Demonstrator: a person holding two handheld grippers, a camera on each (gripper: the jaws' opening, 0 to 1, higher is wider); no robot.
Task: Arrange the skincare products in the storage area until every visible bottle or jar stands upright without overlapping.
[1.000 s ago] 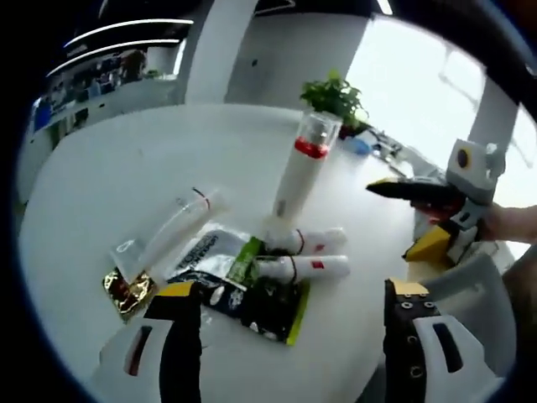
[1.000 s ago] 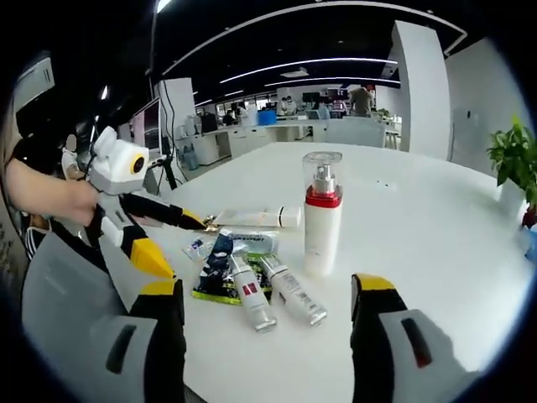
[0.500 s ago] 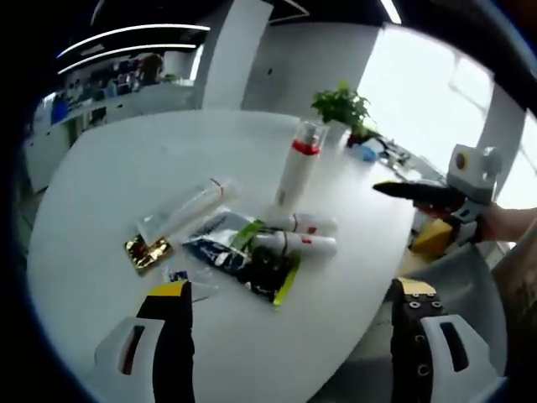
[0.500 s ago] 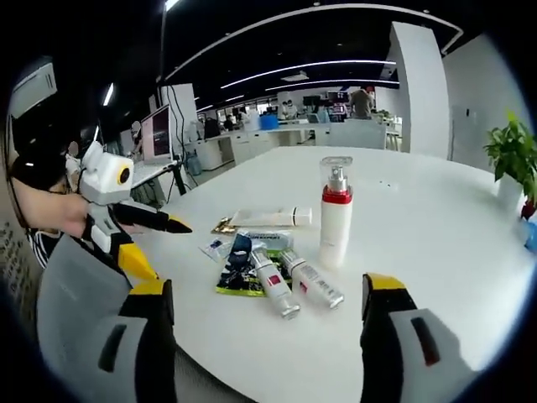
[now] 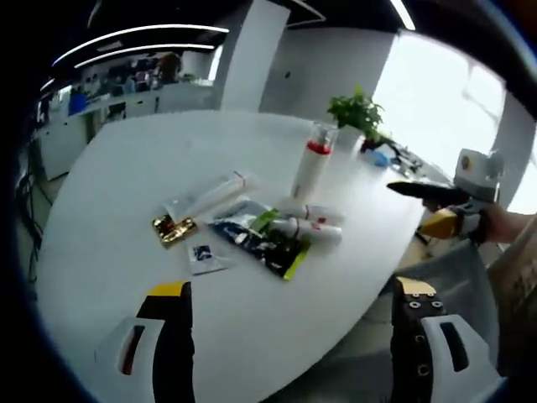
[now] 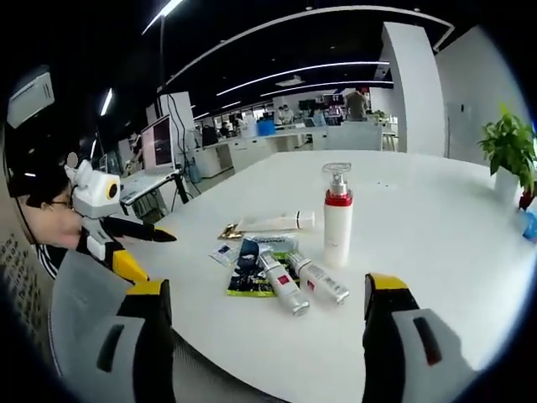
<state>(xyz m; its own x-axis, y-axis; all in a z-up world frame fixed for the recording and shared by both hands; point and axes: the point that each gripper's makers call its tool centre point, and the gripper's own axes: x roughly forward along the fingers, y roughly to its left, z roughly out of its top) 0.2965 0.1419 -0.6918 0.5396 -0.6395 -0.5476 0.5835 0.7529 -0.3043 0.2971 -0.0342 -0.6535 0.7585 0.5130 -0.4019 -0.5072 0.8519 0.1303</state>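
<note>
Standing upright, one white red-collared pump bottle (image 6: 338,220) is seen; two white tubes (image 6: 300,283) at seven o'clock remain flat, both yellow-tipped grippers (image 6: 267,294) (image 5: 289,294) wide open, empty.

White pump bottle with red collar and clear cap (image 6: 338,221) (image 5: 310,168): upright on the white table. Two white squeeze tubes with red labels (image 6: 299,281) (image 5: 309,223): lying flat, side by side, just beside the bottle's base. Long white tube (image 6: 273,222) (image 5: 215,193): lying flat.

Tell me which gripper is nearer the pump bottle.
Right. The right gripper sits off the table edge nearest the pump bottle; the left gripper is beyond the sachets.
</note>
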